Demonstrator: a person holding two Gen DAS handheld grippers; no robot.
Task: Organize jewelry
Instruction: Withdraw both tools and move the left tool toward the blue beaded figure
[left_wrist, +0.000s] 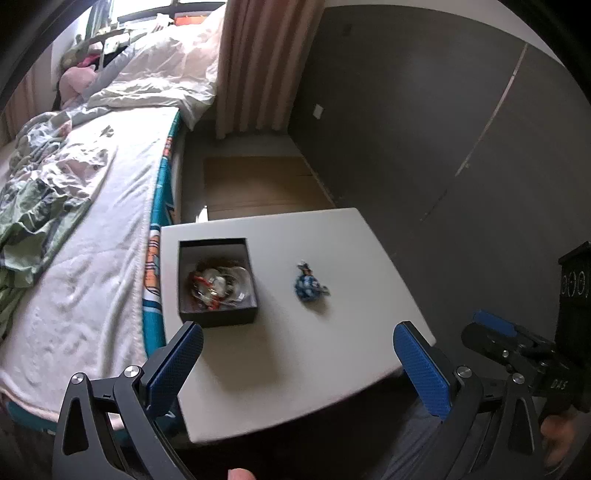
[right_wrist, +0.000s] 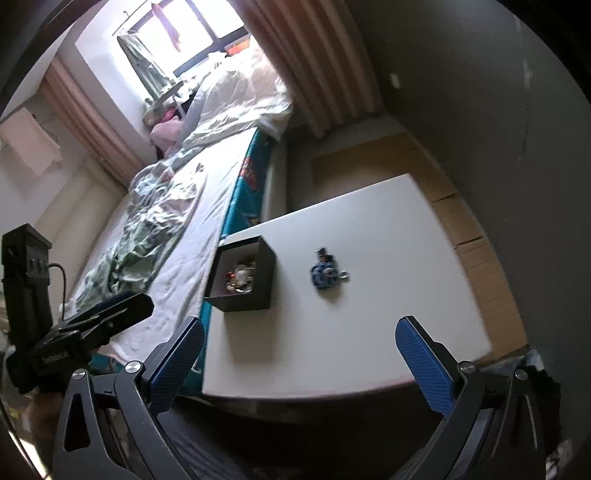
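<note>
Nearest the cameras, the left gripper (left_wrist: 298, 369) stood wide, nothing between its blue pads. The right gripper (right_wrist: 300, 365) likewise stood wide and empty. Both hung over the near edge of the white table (left_wrist: 332, 369), well apart from the items.

Further in, a small blue trinket (left_wrist: 308, 284) lay loose on the bare surface near the middle, toward the right edge. A black open box (left_wrist: 217, 280) sat close to the left edge, beside the bed (left_wrist: 92, 277); it held a tangle of jewelry (left_wrist: 218, 282) in red, white and clear pieces. The trinket and box were apart, not touching.

The step in hand appeared to be fetching the loose trinket for the box. To do it well, the right gripper should descend with the pads straddling the trinket's blue body, not its small metal ring, then close gently. The release should come over the box's middle, clear of the walls.
</note>
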